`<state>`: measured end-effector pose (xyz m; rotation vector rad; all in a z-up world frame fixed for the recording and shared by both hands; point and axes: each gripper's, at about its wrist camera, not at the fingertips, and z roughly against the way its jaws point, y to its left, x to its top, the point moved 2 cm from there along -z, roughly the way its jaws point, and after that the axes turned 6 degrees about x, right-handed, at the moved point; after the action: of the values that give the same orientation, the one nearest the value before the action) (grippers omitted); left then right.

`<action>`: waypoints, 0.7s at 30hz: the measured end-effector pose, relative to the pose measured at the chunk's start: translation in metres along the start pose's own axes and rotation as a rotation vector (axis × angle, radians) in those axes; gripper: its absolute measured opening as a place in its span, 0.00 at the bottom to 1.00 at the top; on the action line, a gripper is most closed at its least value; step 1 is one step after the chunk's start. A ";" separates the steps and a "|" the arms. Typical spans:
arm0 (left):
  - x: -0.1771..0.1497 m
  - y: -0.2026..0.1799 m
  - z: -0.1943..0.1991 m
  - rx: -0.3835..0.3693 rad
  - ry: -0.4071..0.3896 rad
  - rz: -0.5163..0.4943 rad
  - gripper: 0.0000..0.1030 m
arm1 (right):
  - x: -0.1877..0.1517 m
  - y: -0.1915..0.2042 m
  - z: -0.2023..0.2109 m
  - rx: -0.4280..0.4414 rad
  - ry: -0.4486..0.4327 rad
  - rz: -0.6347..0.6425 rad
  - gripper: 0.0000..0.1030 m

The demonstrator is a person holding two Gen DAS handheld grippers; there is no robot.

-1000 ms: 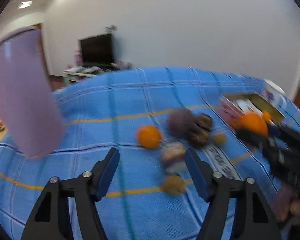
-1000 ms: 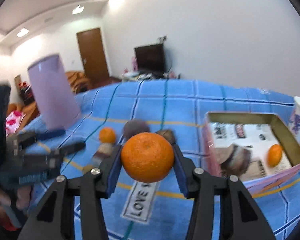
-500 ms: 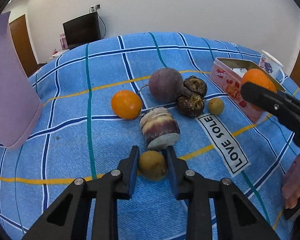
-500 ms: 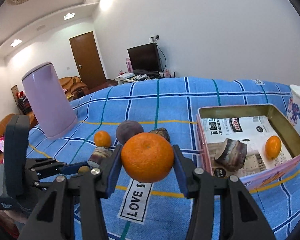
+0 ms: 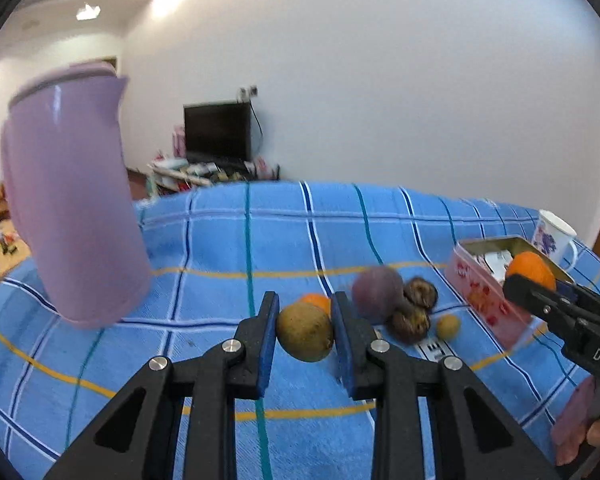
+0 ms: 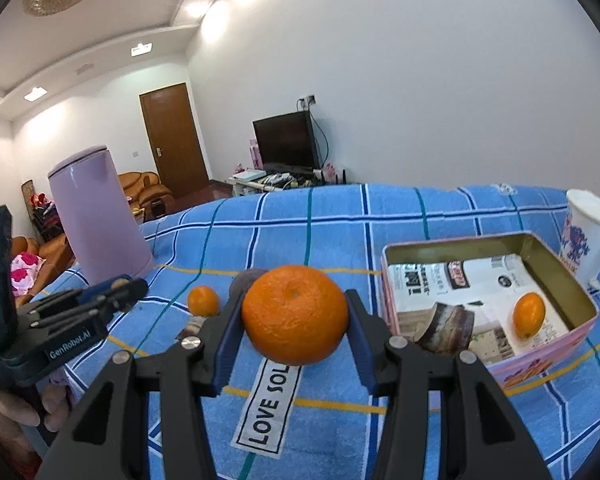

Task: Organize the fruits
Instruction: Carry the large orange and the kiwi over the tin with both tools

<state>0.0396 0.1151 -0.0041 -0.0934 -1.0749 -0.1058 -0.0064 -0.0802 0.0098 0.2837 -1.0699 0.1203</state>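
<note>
1. While both tools hang above the blue checked tablecloth (image 6: pixel 332 216), the left gripper (image 5: pixel 305 330) has its blue pads pressed against a small brownish-green fruit (image 5: pixel 305 332), holding it clear of the cloth.
2. The right gripper (image 6: pixel 296 316) is closed to the width of a large orange (image 6: pixel 295 314), which sits pinched between its fingers, raised above the "LOVE SOLE" label (image 6: pixel 270 408) sewn on the cloth.
3. Near the right edge of the cloth stands a pink tin (image 6: pixel 540 368), open at the top and lined with printed paper.
4. Inside the tin lie a brown, ringed chunk of root (image 6: pixel 448 324) and a small orange fruit (image 6: pixel 529 314), apart from each other.
5. Just beyond the tin's far right corner stands a white mug (image 6: pixel 588 236) with a blue and red print.
6. Towards the middle of the cloth sit a purple round fruit (image 5: pixel 376 290), two dark wrinkled ones (image 5: pixel 414 310) touching it, and a little yellowish one (image 5: pixel 448 326) just beside those.
7. A small tangerine (image 6: pixel 203 300) rests on the cloth near that cluster.
8. Close to the far left edge stands a tall lilac kettle (image 6: pixel 98 220).
</note>
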 end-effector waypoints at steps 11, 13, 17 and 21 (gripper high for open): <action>-0.005 -0.020 0.002 0.115 -0.042 -0.018 0.28 | 0.007 0.014 0.007 -0.128 -0.080 0.210 0.50; -0.006 -0.024 0.001 0.131 -0.026 -0.019 0.28 | 0.008 0.012 0.011 -0.139 -0.096 0.224 0.50; -0.006 -0.038 0.001 0.141 -0.024 -0.046 0.28 | 0.006 0.003 0.015 -0.148 -0.099 0.241 0.50; -0.001 -0.054 0.003 0.135 -0.037 -0.061 0.28 | 0.008 -0.011 0.020 -0.168 -0.105 0.240 0.50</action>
<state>0.0293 0.0616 -0.0026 0.0591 -1.1188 -0.0864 -0.0169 -0.0967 0.0234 0.0089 -1.2084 0.2314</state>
